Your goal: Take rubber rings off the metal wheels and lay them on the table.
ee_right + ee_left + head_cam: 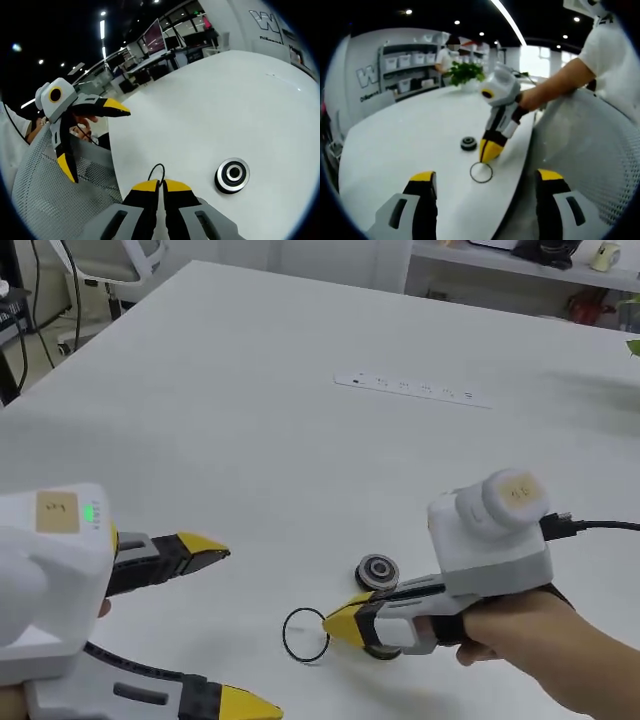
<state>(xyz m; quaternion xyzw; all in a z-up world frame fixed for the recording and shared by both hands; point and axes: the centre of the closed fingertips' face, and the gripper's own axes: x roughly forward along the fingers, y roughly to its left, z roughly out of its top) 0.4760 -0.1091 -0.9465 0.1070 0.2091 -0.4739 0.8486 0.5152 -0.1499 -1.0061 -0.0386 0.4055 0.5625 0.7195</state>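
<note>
Right gripper view: the right gripper [161,186] has its yellow-tipped jaws pressed together on the thin black rubber ring [156,169], whose loop arcs up from between the tips. The round metal wheel with a black rim [232,175] lies flat on the white table [210,90], near those tips but not touching them. Head view shows the ring lying flat on the tabletop, one edge caught at the right gripper's tips, with the wheel just beyond. The left gripper [235,630] hangs by the table's near edge, jaws spread wide and holding nothing, apart from the ring.
</note>
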